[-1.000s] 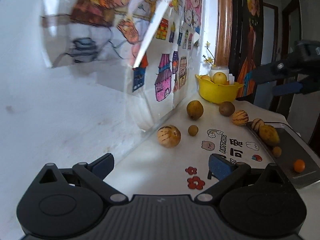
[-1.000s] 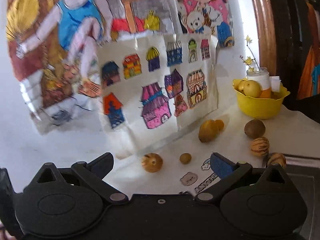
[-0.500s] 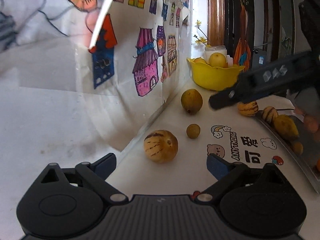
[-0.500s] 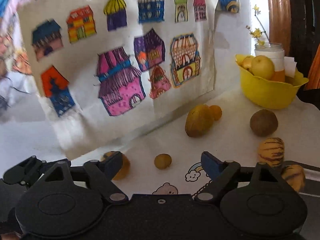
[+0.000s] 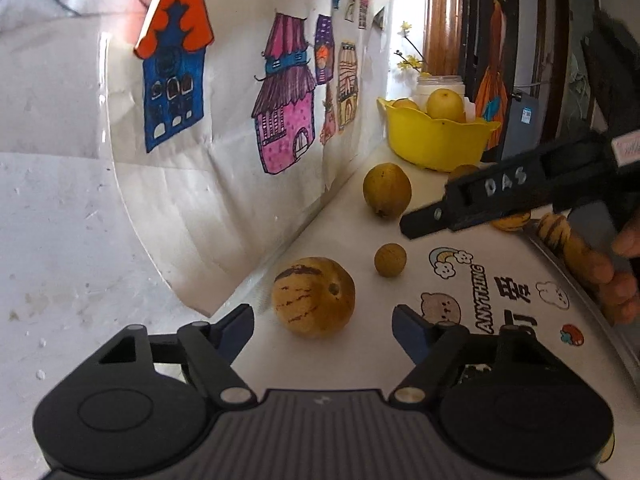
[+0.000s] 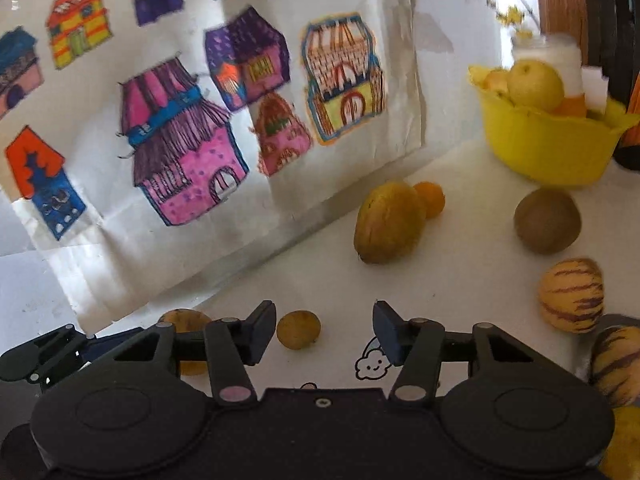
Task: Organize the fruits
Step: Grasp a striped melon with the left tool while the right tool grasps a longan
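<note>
My left gripper (image 5: 323, 326) is open, its jaws on either side of a striped yellow melon (image 5: 313, 297) on the white table. Beyond it lie a small round brown fruit (image 5: 390, 260) and a larger yellow-green fruit (image 5: 386, 190). My right gripper (image 6: 324, 330) is open just above the small brown fruit (image 6: 298, 329), which sits near its left finger. Farther off lie the yellow-green fruit (image 6: 388, 224), a small orange (image 6: 431, 198), a brown kiwi (image 6: 547, 221) and a striped melon (image 6: 571, 295). A yellow bowl (image 6: 548, 148) holds pears.
A wall with coloured house drawings (image 5: 280, 120) runs along the table's left side. A grey tray (image 5: 580, 276) with fruits lies at the right. A white jar (image 5: 440, 86) stands behind the yellow bowl (image 5: 436, 144). Stickers (image 5: 480, 300) mark the table.
Both grippers have moved forward and down toward the table. The left one has closed in on the striped melon, the right one on the small brown fruit.
</note>
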Demonstrator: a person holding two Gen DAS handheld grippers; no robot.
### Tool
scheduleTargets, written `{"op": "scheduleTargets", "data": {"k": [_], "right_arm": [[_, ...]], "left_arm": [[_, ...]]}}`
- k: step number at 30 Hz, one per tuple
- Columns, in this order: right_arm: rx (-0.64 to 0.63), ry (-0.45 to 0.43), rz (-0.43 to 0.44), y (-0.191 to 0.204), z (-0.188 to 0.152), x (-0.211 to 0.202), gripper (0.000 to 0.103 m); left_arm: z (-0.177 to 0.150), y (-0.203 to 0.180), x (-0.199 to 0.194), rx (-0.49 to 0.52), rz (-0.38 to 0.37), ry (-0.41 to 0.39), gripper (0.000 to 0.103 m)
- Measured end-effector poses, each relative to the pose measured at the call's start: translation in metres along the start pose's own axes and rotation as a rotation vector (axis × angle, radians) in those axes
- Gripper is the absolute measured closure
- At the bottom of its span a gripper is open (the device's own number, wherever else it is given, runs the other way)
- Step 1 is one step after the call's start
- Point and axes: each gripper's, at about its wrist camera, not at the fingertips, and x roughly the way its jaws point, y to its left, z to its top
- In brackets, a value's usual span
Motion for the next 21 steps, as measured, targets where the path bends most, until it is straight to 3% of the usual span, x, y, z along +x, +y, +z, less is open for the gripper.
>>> {"op": "scheduleTargets", "data": {"k": [11,16,21], "right_arm": [[-0.011,0.062,0.052,-0.002,0.002,0.026,0.048],[-0.012,0.082,0.077,-0.002,0.002,0.035,0.053],[-0.012,0.08,0.092,-0.003,0.001,0.037,0.062]], "left_arm": [[0.008,0.008,0.016,-0.016,-0.003,0.024,0.036],[0.008,0.012,0.021,-0.034,-0.015,0.037,0.047],[0.009,0.014,0.023,-0.037,-0.03,0.039,0.05]]}}
